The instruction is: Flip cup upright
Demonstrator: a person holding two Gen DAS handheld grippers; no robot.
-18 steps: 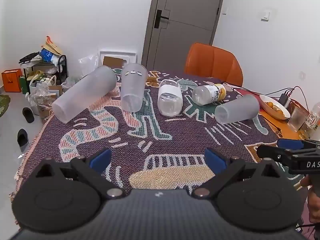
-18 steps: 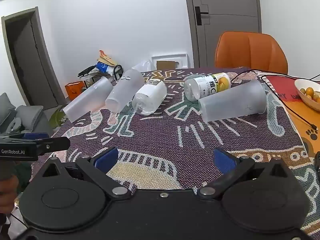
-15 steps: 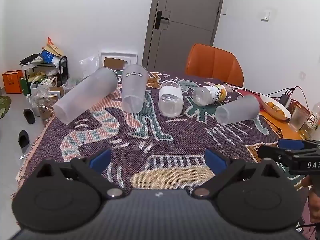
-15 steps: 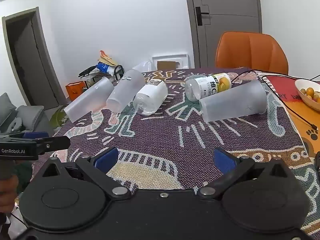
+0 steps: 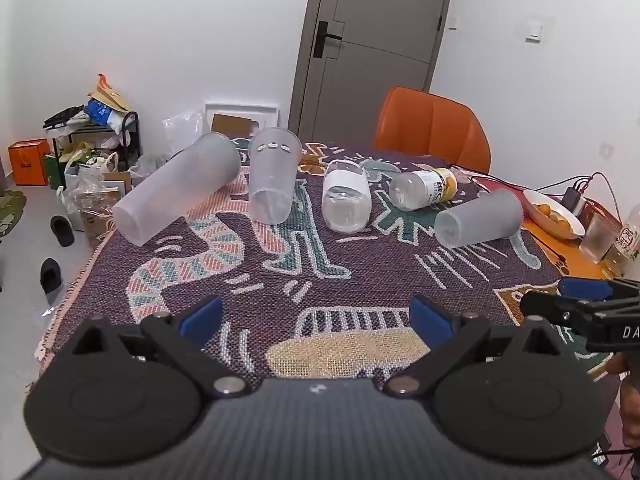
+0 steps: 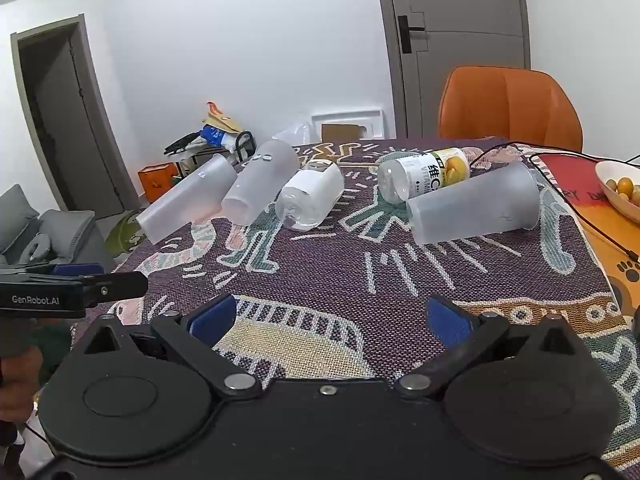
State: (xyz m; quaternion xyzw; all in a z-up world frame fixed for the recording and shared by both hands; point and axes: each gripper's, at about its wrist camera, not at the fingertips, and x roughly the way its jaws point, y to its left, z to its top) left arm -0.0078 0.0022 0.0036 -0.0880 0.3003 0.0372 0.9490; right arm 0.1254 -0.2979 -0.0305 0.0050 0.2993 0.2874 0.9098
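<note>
While both grippers hung over the near edge of the patterned cloth (image 5: 304, 280), no cup had been touched; the flip was, by my judgement, wholly ahead. Left gripper (image 5: 316, 316) stood spread and empty, low centre of its view. Right gripper (image 6: 336, 314) likewise spread, holding nothing.

Three frosted cups lay on their sides. Left cup (image 5: 176, 190) sat upper left of the left view, long axis diagonal, base toward the lower left. Middle cup (image 5: 272, 176) lay beside it, base toward the camera. Right cup (image 6: 476, 208) lay at centre right in the right view, axis nearly across the frame, mouth to the right. Which one is meant could not be told. Two bottles (image 5: 346, 196) (image 5: 424, 190) lay between.
</note>
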